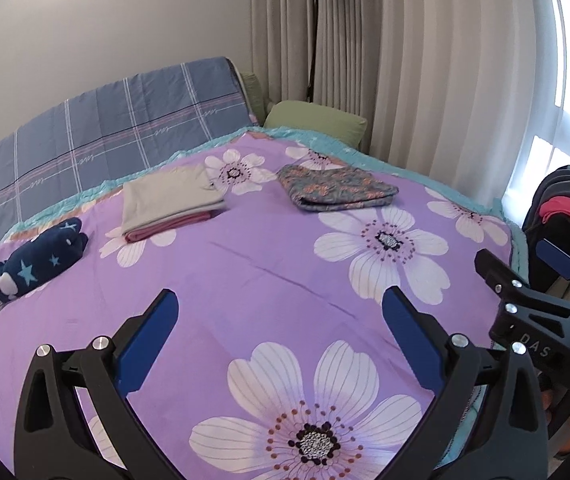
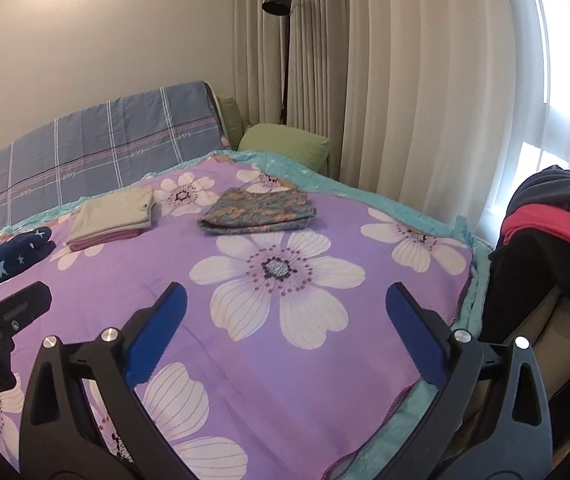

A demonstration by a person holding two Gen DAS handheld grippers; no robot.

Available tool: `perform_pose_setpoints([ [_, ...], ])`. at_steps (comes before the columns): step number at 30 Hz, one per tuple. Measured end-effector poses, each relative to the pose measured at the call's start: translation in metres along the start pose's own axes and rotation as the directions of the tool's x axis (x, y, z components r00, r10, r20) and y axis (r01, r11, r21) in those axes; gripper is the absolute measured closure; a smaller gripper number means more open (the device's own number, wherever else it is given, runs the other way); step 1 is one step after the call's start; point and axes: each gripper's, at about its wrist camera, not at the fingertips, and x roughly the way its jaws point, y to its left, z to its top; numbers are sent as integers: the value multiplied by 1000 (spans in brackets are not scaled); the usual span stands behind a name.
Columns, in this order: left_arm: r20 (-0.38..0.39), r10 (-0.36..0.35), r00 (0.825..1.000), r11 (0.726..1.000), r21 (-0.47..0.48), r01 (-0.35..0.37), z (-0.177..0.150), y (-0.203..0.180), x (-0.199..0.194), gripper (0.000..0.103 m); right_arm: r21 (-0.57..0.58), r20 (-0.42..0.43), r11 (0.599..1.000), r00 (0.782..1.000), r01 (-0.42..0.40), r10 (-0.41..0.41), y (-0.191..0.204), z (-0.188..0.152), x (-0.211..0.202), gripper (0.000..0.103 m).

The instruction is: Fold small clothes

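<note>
On the purple flowered bedspread (image 1: 269, 272) lie three lots of clothes. A folded beige piece on a pink one (image 1: 169, 200) (image 2: 113, 218) sits at the back left. To its right lies a folded floral garment (image 1: 337, 188) (image 2: 259, 212). A crumpled navy garment with stars (image 1: 31, 264) (image 2: 25, 254) lies at the left edge. My left gripper (image 1: 281, 304) hovers open over the near part of the bed, holding nothing. My right gripper (image 2: 285, 300) is open too and empty, and appears at the right of the left wrist view (image 1: 525, 276).
A pile of dark and red clothes (image 2: 553, 232) (image 1: 565, 208) hangs over something at the bed's right side. A blue checked cloth (image 1: 117, 120) covers the headboard, with a green pillow (image 1: 317, 120) beside it. A black floor lamp (image 2: 281, 40) and curtains (image 2: 405, 80) stand behind.
</note>
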Motion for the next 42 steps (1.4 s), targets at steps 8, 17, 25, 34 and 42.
perform_pose_setpoints([
  [8,-16,14,1000,1000,-7,-14,-4,8,5,1,5,-34,1000,999,-7,7,6,0,2,2],
  [17,-4,-3,1000,1000,-6,3,-5,11,6,1,28,-72,999,997,-33,35,7,1,7,2],
  [25,-16,-17,1000,1000,-2,17,-5,10,10,1,32,-78,999,996,-34,36,7,3,9,2],
  [34,-38,-21,999,1000,-2,21,-5,9,19,1,17,-125,1000,992,-16,18,12,8,18,2],
  [42,-66,-19,998,1000,4,19,-8,9,29,1,0,-173,1000,985,-4,4,17,5,29,2],
])
